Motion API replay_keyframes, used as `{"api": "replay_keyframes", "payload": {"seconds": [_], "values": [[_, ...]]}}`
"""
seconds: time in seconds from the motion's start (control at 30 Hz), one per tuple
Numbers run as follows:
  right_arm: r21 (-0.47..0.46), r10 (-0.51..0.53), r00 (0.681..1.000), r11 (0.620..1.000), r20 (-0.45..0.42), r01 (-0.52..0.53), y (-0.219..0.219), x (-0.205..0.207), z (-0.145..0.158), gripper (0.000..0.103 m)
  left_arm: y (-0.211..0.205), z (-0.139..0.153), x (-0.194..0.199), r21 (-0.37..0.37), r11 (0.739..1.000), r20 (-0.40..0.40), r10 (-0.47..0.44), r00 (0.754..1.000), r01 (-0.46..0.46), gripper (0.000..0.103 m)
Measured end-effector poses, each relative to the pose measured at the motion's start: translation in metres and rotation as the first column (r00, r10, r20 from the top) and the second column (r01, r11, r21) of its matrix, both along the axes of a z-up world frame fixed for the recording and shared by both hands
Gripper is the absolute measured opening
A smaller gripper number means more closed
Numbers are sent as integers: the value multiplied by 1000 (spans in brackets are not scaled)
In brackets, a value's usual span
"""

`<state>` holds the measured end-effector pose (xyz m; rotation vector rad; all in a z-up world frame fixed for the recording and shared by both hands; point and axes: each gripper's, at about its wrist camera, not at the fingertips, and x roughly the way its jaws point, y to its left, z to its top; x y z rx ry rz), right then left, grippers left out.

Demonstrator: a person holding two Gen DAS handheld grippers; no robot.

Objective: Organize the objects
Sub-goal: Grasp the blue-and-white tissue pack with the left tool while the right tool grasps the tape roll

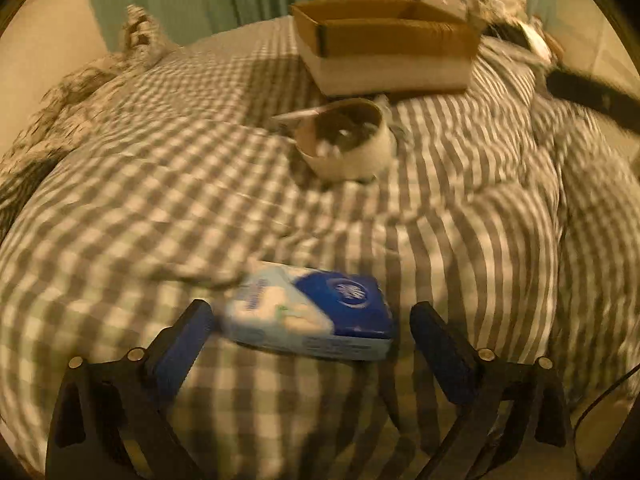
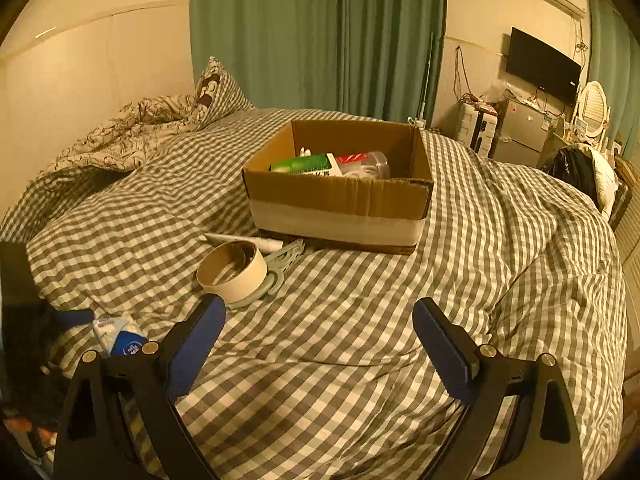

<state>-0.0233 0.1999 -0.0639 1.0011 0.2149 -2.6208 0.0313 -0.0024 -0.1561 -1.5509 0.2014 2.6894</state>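
A blue-and-white pack of wipes (image 1: pixel 308 312) lies flat on the checked quilt (image 1: pixel 160 200). My left gripper (image 1: pixel 310 307) is open and low over it, one blue pad on each side of the pack, with narrow gaps showing. The pack (image 2: pixel 120 338) also shows at lower left in the right wrist view. My right gripper (image 2: pixel 319 303) is open above bare quilt with nothing between its fingers. Ahead of it lie a tape roll (image 2: pixel 232 268), a white tube (image 2: pixel 248 241) and a pale green hanger (image 2: pixel 280 264). Behind them stands the open cardboard box (image 2: pixel 340 196) holding a green carton (image 2: pixel 304 164) and a clear jar (image 2: pixel 364 164).
A checked pillow (image 2: pixel 220 88) and a floral blanket (image 2: pixel 132 132) lie at the far left by the wall. A green curtain (image 2: pixel 316 32) hangs behind the bed. Past the bed's right edge stand a small fridge (image 2: pixel 520 132), a wall TV (image 2: pixel 542 66) and a mirror (image 2: pixel 592 108).
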Motion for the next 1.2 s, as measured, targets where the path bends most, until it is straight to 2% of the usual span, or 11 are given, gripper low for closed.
{"api": "replay_keyframes", "payload": {"seconds": [0.07, 0.13, 0.2, 0.3, 0.4, 0.5, 0.77, 0.97, 1.07, 1.2], "values": [[4, -2, 1000, 1000, 10, 2, 0, 0, -3, 95, 4, -9, -4, -30, 999, 8, -11, 1000, 11, 77], [2, -5, 1000, 1000, 20, 5, 1, 1, -6, 95, 1, -8, -8, -16, 1000, 17, -8, 1000, 8, 76], [3, -3, 1000, 1000, 29, 3, 1, 1, -9, 95, -3, 2, -8, 33, 999, 7, -14, 1000, 14, 76], [12, 4, 999, 1000, 34, -5, -2, -1, -12, 95, -9, 28, -11, 76, 997, -59, -2, 998, 7, 76], [11, 25, 999, 1000, 37, -25, -10, -6, -15, 95, -17, 55, -23, 80, 997, -137, 12, 990, -1, 76], [32, 69, 997, 997, 38, -71, -27, -13, -19, 95, -29, 65, -45, 57, 998, -170, 50, 984, -41, 76], [166, 179, 981, 968, 70, -189, -88, -41, -58, 95, -57, 57, -90, 21, 992, -169, 123, 978, -121, 76], [183, 234, 963, 949, 131, -255, -118, -70, -90, 95, -69, 46, -100, -2, 991, -155, 134, 979, -136, 76], [207, 242, 958, 940, 155, -271, -127, -83, -103, 95, -74, 42, -101, 9, 989, -142, 144, 979, -145, 76], [196, 246, 953, 940, 175, -279, -133, -95, -110, 95, -80, 37, -104, 24, 988, -126, 154, 980, -152, 76]]}}
